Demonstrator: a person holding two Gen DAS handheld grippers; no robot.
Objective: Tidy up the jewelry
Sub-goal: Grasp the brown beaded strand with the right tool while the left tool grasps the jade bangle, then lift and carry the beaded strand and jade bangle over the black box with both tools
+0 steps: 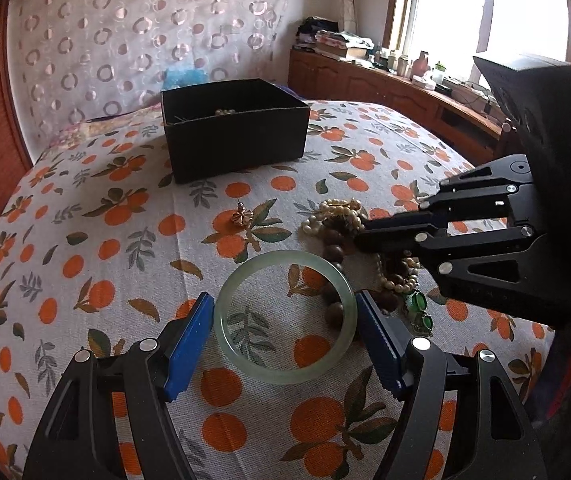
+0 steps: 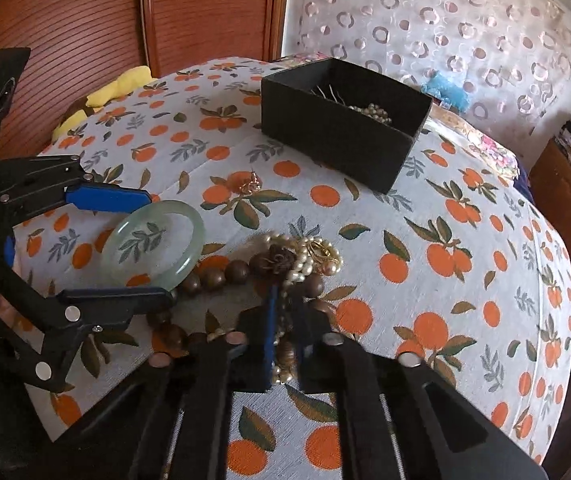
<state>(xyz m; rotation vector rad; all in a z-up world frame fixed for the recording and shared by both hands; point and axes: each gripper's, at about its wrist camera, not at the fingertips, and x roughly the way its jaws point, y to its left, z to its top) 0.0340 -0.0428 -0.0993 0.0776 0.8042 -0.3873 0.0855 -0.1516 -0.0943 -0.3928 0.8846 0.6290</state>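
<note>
Blue-padded left claw (image 1: 285, 334) astride jade bangle (image 1: 285, 318)

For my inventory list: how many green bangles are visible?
1. The green bangle lies on the bedspread between the open left gripper fingers; others may hide in the black box.

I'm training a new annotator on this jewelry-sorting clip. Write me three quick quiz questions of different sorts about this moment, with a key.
1. True or false: the pale green jade bangle lies flat on the orange-print bedspread, between the open blue pads of the left gripper.
2. Multiple choice: the right gripper is shut on A) the small gold brooch B) the tangled cream pearl strand C) the bangle.
3. Fill in: some pearl jewelry already sits inside the ____.

Key: 1 true; 2 B; 3 open black cardboard box.
</note>
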